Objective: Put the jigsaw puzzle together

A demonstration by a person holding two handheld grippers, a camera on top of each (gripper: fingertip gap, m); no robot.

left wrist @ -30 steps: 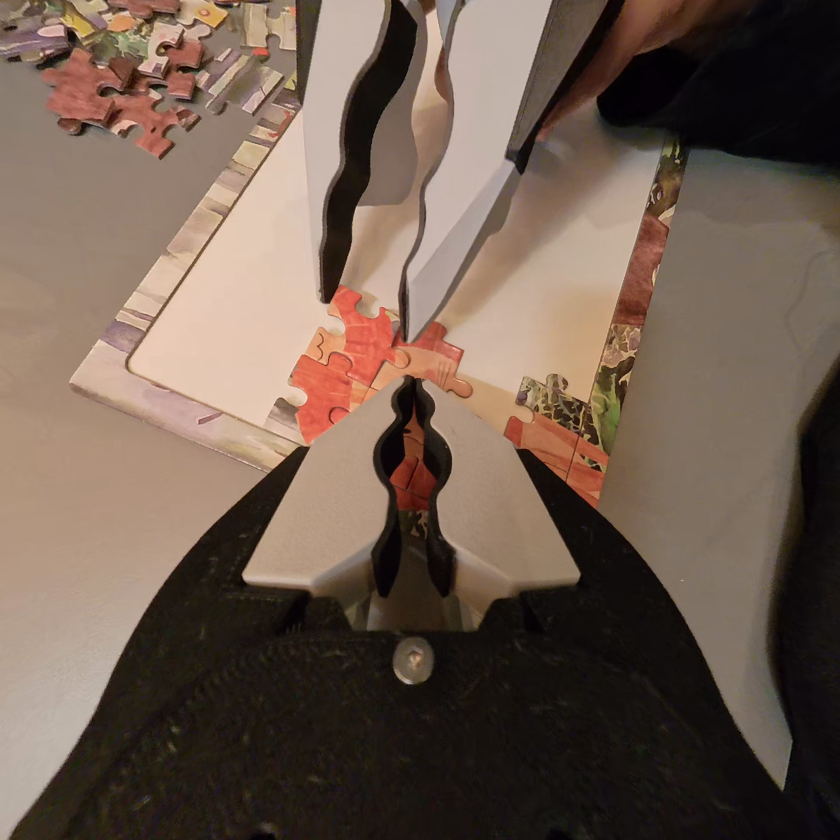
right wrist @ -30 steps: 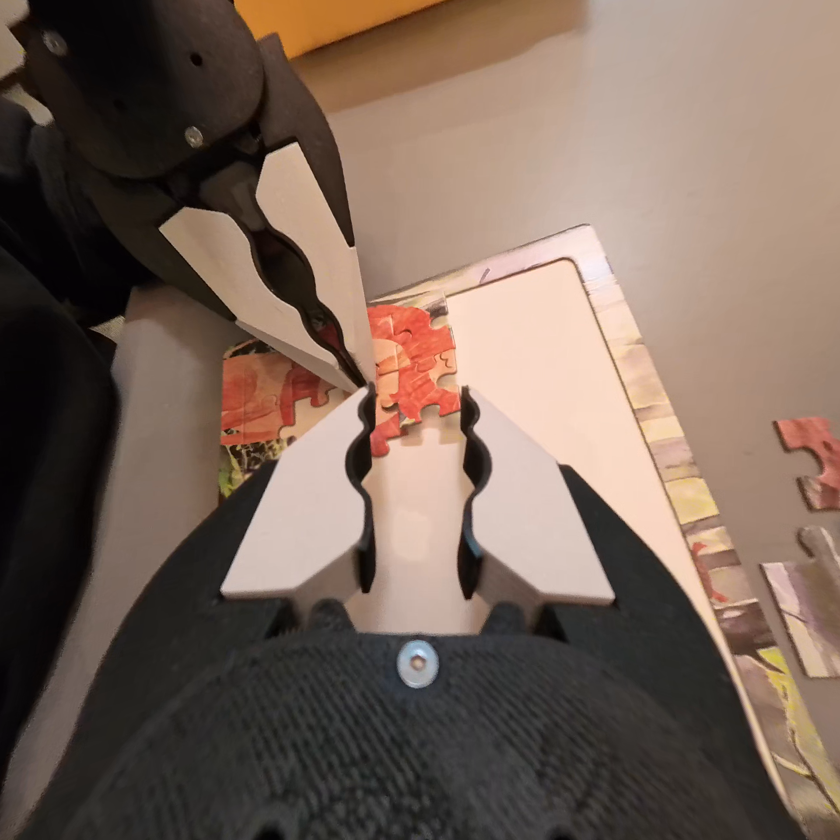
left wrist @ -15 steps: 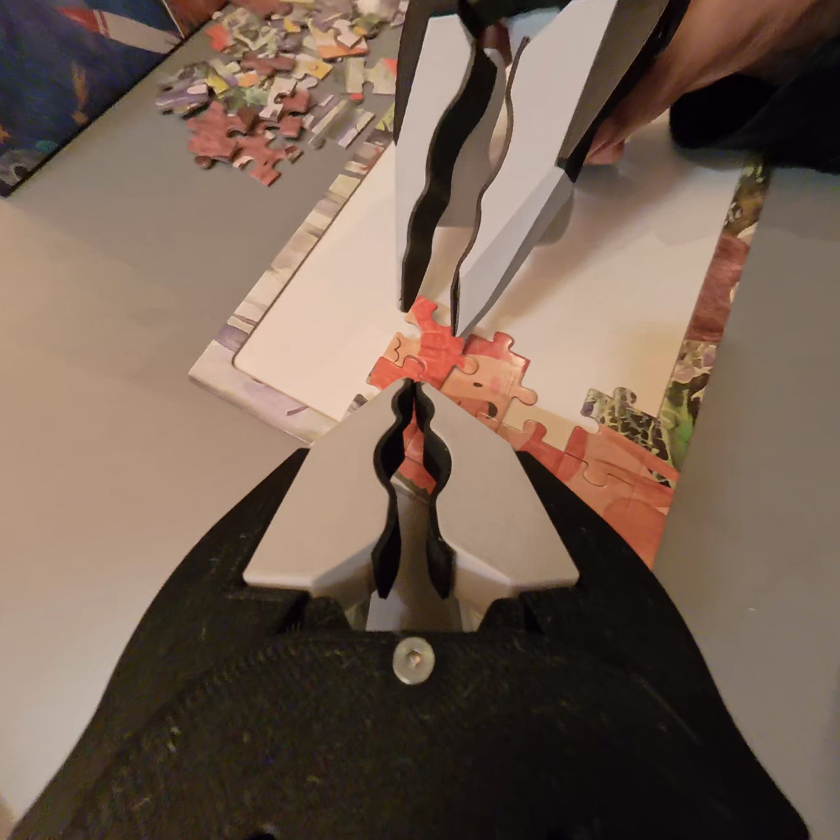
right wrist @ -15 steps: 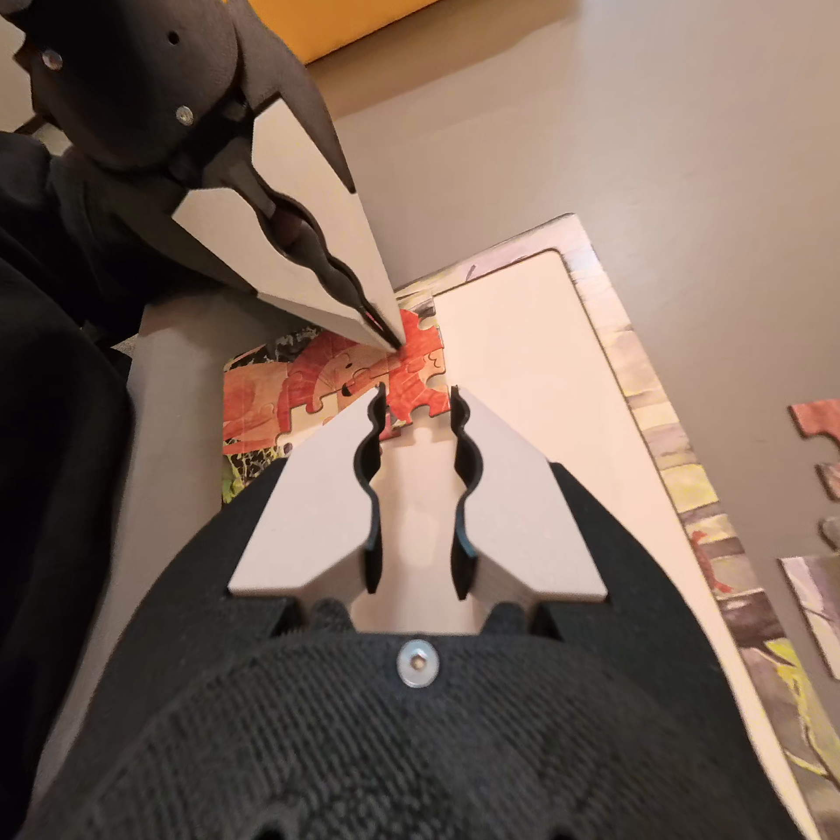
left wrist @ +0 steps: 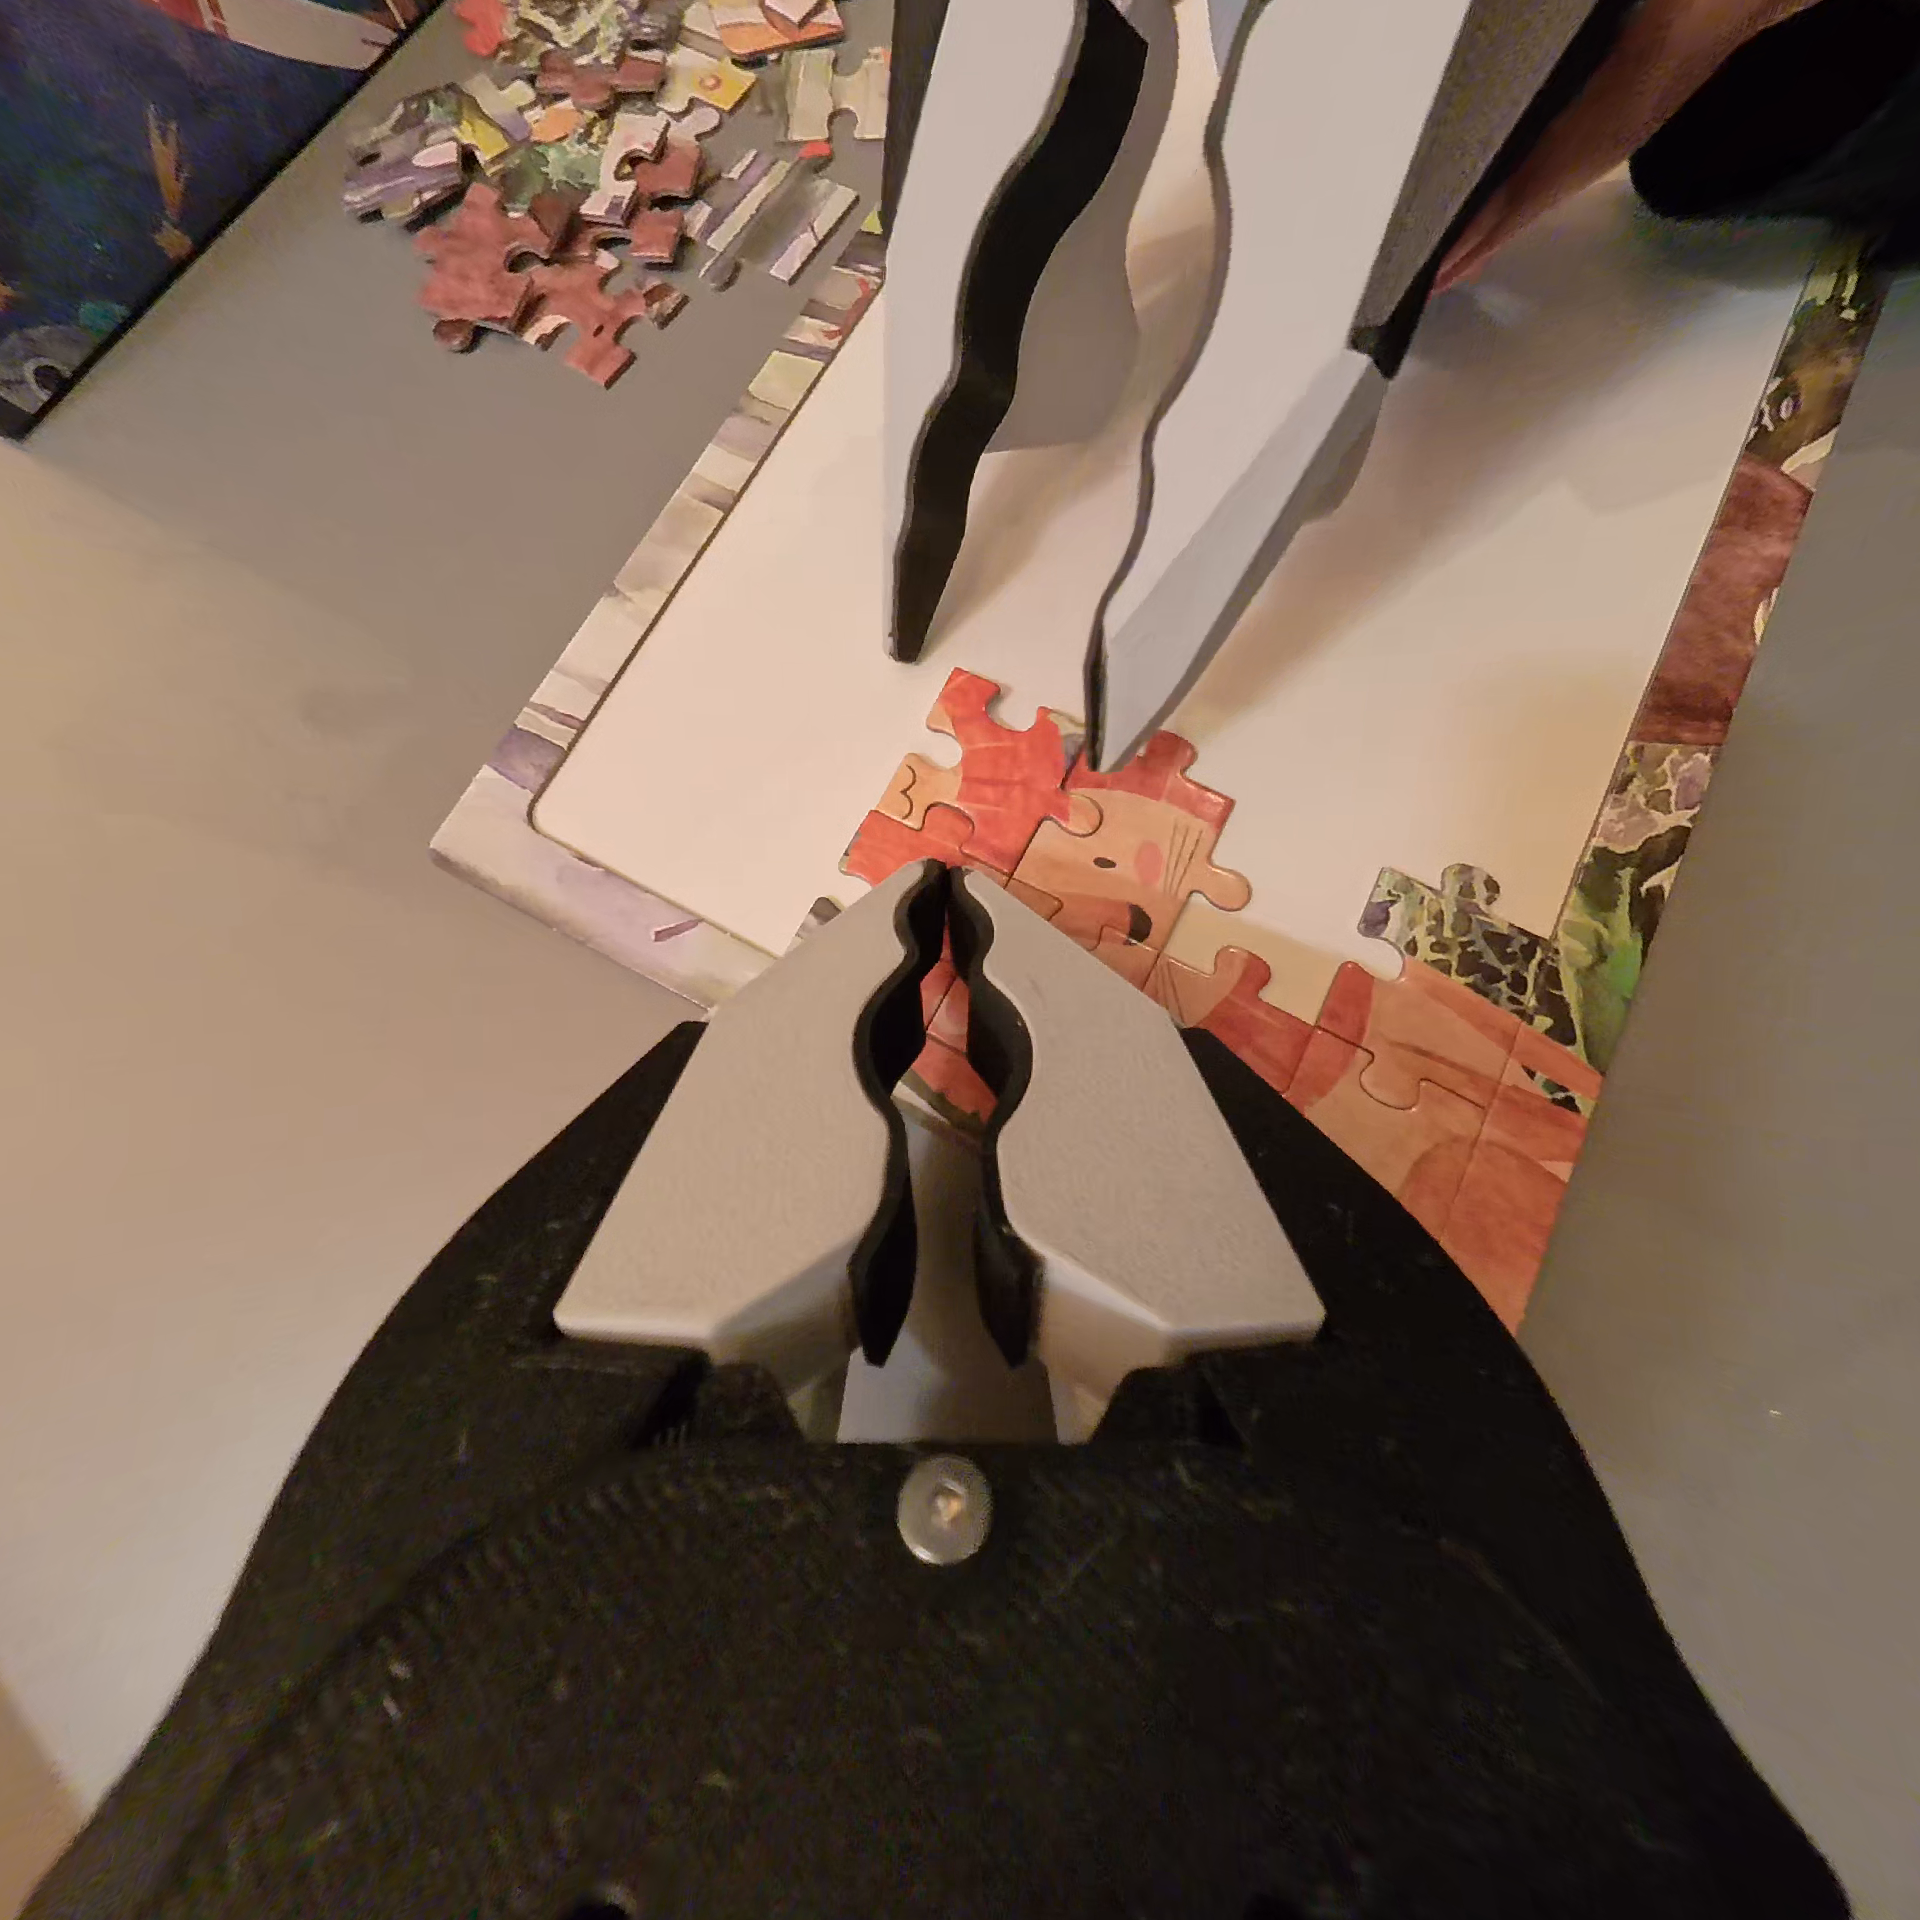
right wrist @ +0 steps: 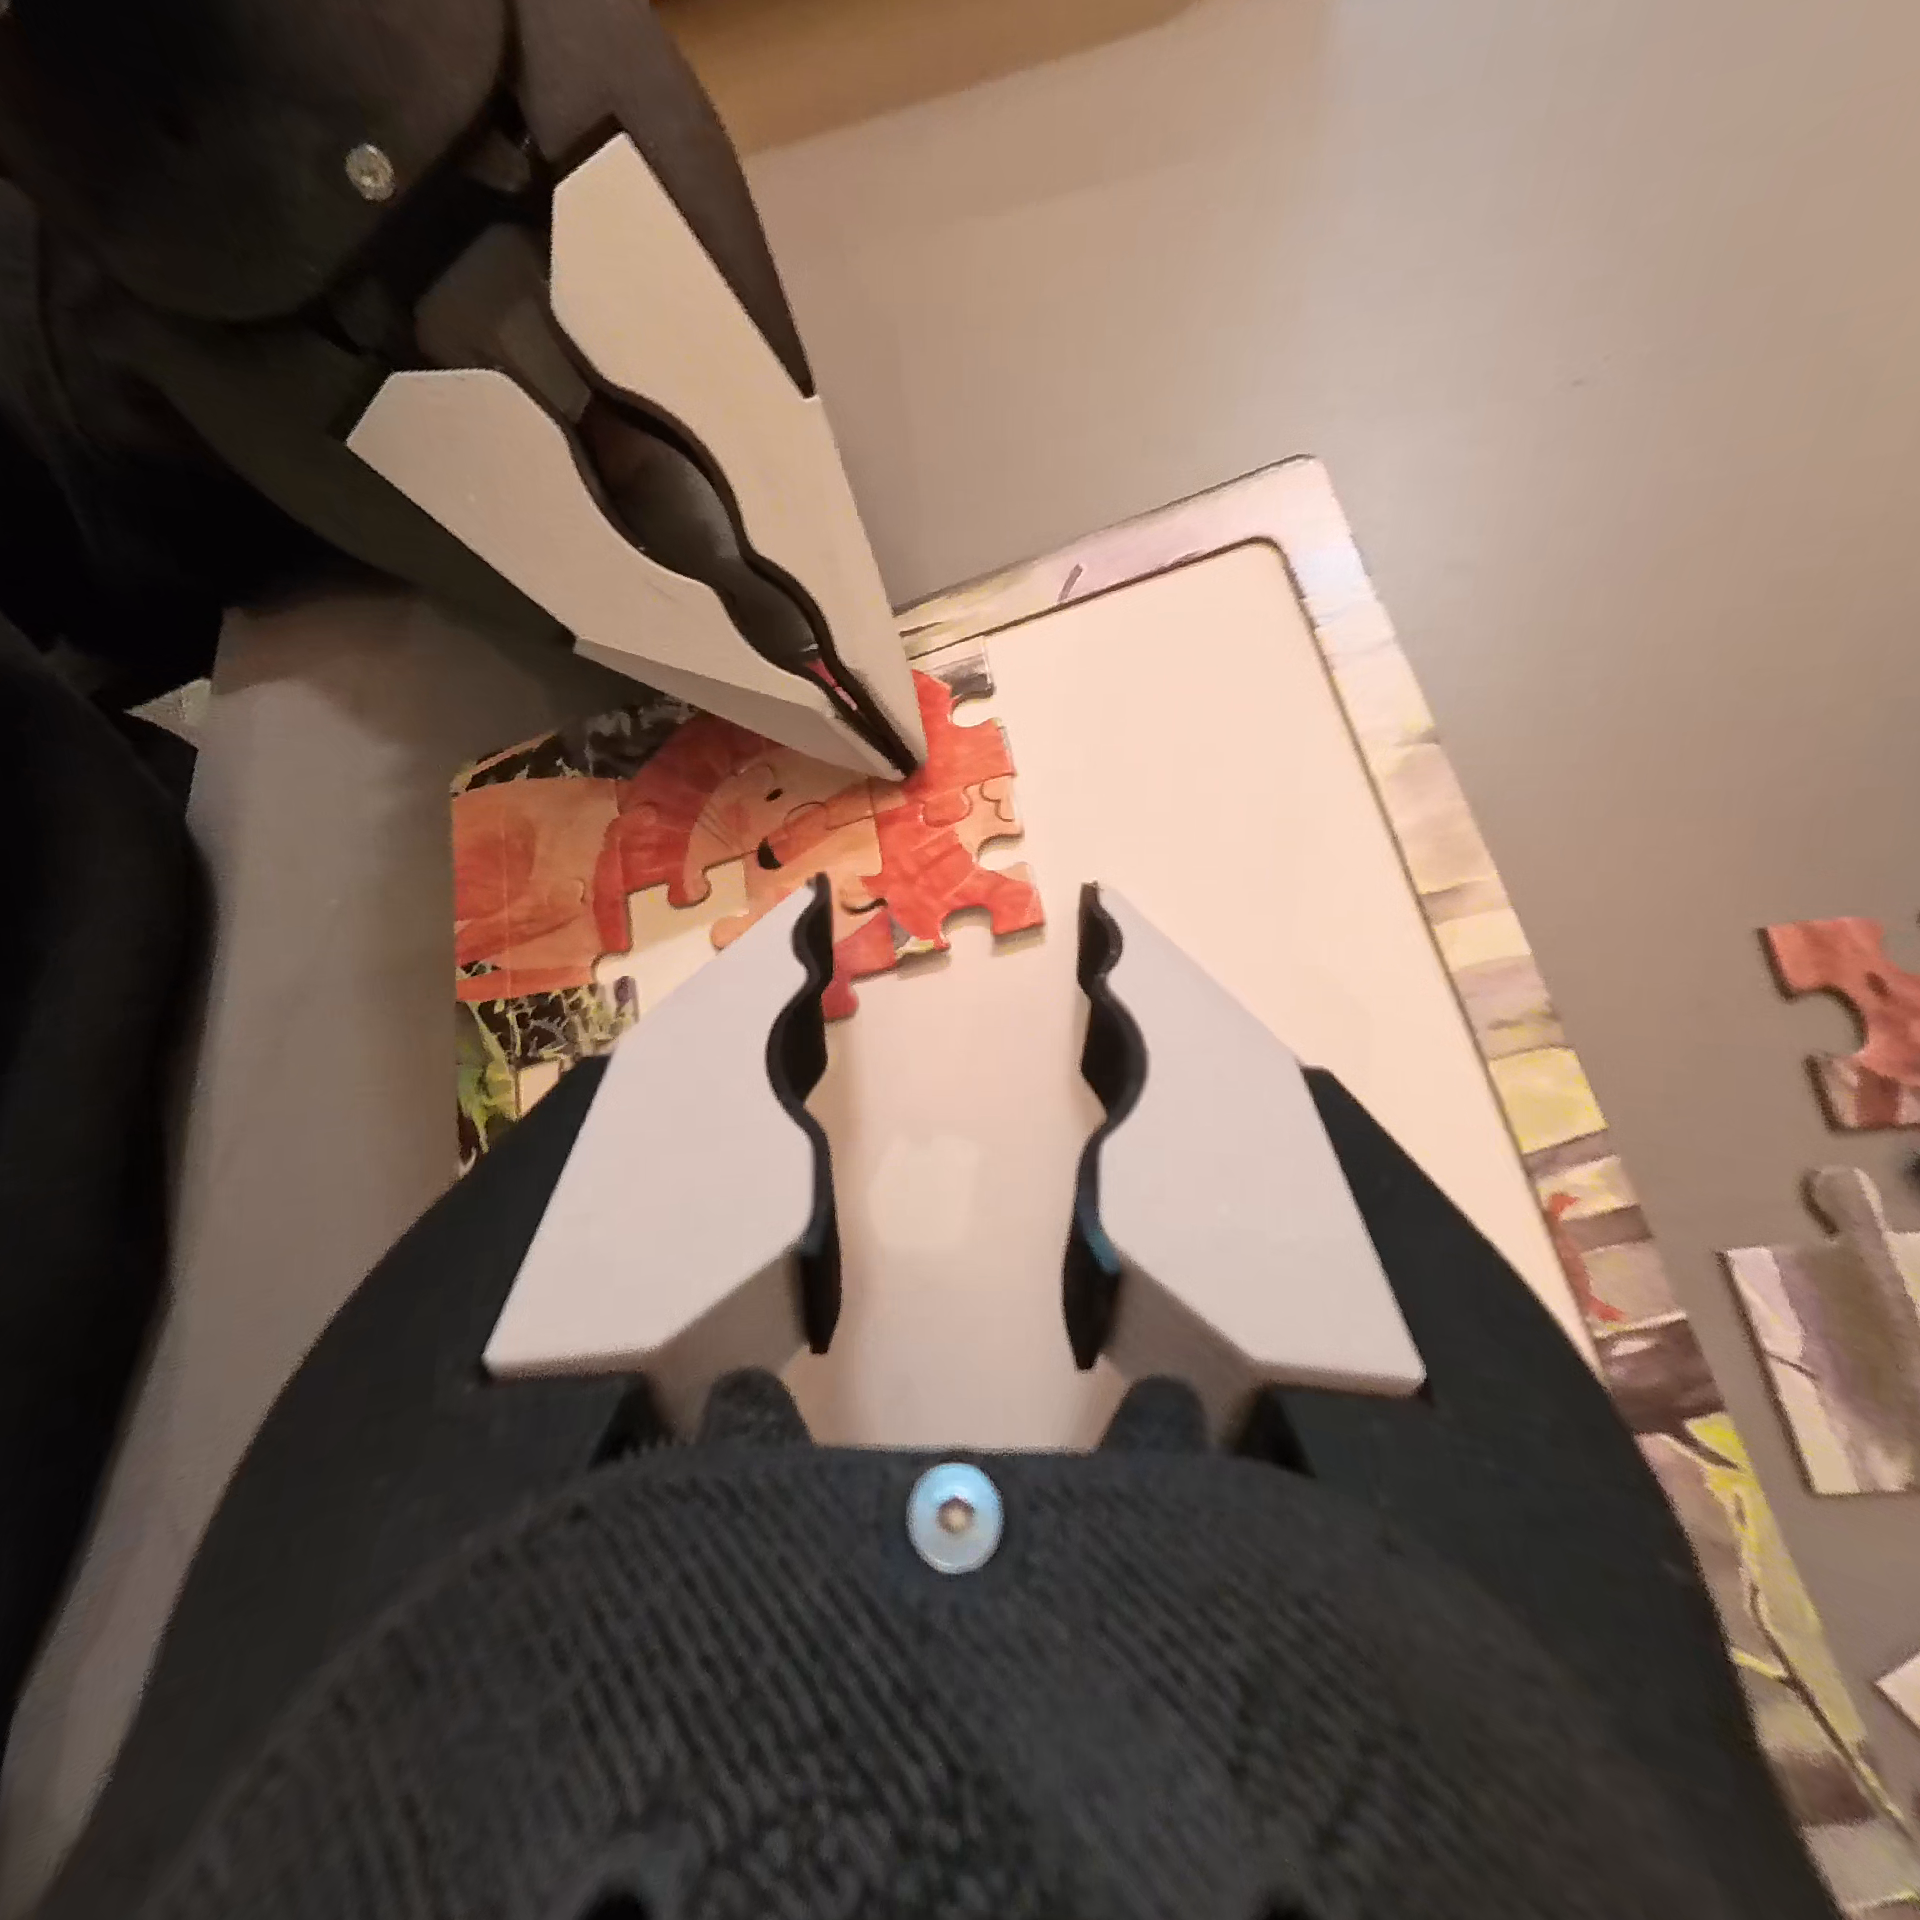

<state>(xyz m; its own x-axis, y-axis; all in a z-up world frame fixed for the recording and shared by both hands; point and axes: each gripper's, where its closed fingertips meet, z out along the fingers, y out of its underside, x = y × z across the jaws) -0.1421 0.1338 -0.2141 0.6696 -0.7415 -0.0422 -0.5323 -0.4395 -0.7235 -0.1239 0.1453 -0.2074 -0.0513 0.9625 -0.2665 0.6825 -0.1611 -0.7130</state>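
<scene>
The puzzle tray (left wrist: 665,551) has a white floor and a painted frame. A joined cluster of red and orange pieces (left wrist: 1122,831) lies in its near corner and also shows in the right wrist view (right wrist: 935,831). My left gripper (left wrist: 948,878) is shut and empty, with its tip pressed on a red piece of the cluster (right wrist: 896,767). My right gripper (right wrist: 953,888) is open and empty, just over the cluster's edge. In the left wrist view it (left wrist: 1003,696) comes down from above, and one fingertip (left wrist: 1117,743) touches the red pieces.
A pile of loose pieces (left wrist: 561,208) lies on the grey table beyond the tray's left side. A few loose pieces (right wrist: 1849,1018) lie right of the tray. A dark blue picture box (left wrist: 125,187) is at the far left. A person's hand (left wrist: 1507,208) holds the right gripper. Both grippers' tips are close together, under 4 cm apart.
The right gripper's fingers have opened wider. The left gripper stayed shut, and its tip shifted along the red pieces. The left wrist view now takes in more of the loose pile.
</scene>
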